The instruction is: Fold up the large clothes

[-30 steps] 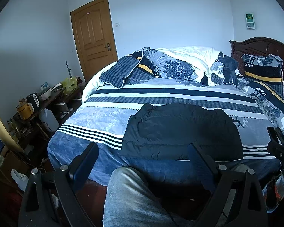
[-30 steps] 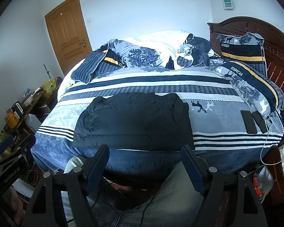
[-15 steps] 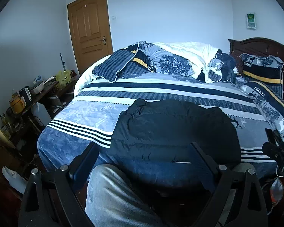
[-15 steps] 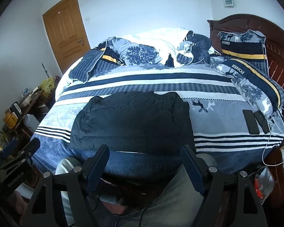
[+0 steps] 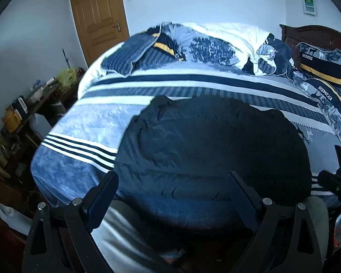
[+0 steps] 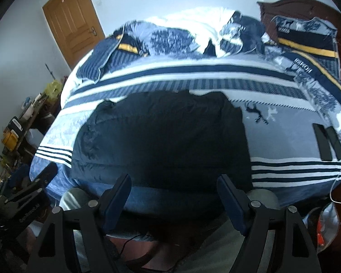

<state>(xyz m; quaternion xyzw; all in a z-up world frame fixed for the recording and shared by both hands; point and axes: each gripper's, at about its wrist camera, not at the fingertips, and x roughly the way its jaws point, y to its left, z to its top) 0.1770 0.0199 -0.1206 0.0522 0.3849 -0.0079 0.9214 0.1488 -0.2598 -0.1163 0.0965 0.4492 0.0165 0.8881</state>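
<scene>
A black puffer jacket (image 5: 213,145) lies folded flat on the blue and white striped bedspread (image 5: 84,127), near the bed's front edge. It also shows in the right wrist view (image 6: 163,141). My left gripper (image 5: 172,195) is open and empty, held just in front of the jacket's near edge. My right gripper (image 6: 175,195) is open and empty, also just short of the jacket's near edge. The left gripper shows at the lower left of the right wrist view (image 6: 22,193).
A heap of bedding and pillows (image 5: 211,45) lies at the far side of the bed. Two phones (image 6: 327,141) lie on the bedspread at the right. A cluttered side table (image 5: 22,113) stands at the left. A wooden door (image 5: 97,20) is behind.
Both grippers have moved forward toward the bed, so the jacket looks larger and closer. Both stay open and empty.
</scene>
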